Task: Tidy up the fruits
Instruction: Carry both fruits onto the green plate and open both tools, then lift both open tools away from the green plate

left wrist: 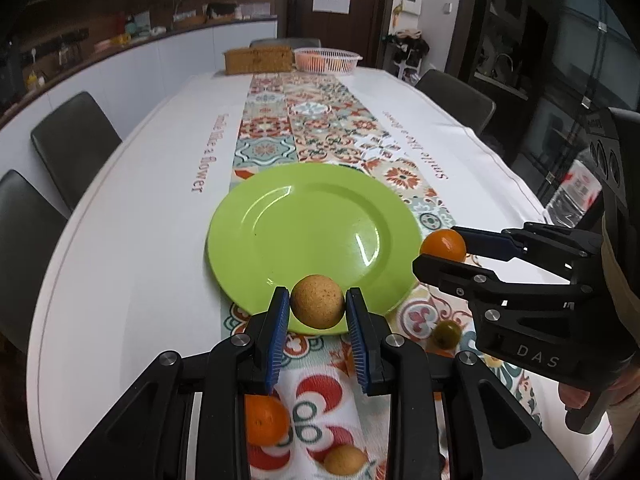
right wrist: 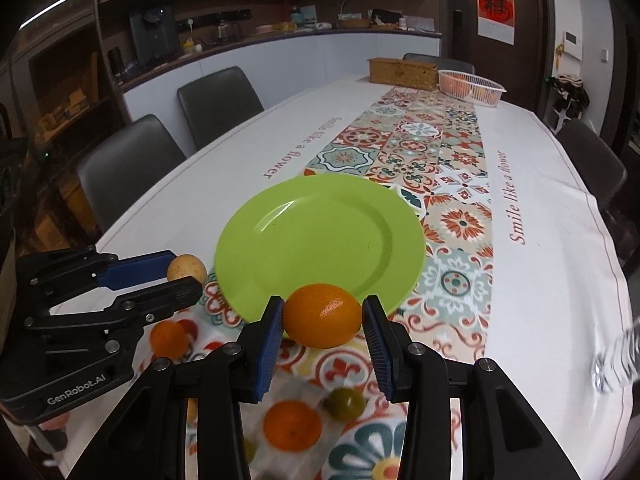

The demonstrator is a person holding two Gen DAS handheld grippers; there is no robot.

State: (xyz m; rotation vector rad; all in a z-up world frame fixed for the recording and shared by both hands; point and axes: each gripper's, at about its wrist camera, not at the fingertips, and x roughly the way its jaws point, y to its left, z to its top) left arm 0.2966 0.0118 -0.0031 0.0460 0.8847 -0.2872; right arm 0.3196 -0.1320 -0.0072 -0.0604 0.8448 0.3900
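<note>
A green plate (left wrist: 280, 232) lies bare on the patterned runner; it also shows in the right wrist view (right wrist: 320, 236). My left gripper (left wrist: 317, 307) is shut on a tan speckled round fruit (left wrist: 317, 306), held at the plate's near edge; it shows from the side in the right wrist view (right wrist: 182, 276). My right gripper (right wrist: 323, 317) is shut on an orange (right wrist: 323, 316), held at the plate's near right edge; it shows in the left wrist view (left wrist: 442, 246). Loose on the runner lie oranges (right wrist: 292, 424) (right wrist: 170, 338), a green fruit (right wrist: 345, 401) and another tan fruit (left wrist: 343, 459).
A white basket of fruit (left wrist: 326, 58) and a woven box (left wrist: 258, 60) stand at the table's far end. Dark chairs (left wrist: 74, 142) line both sides. A clear plastic item (right wrist: 616, 364) lies at the right table edge.
</note>
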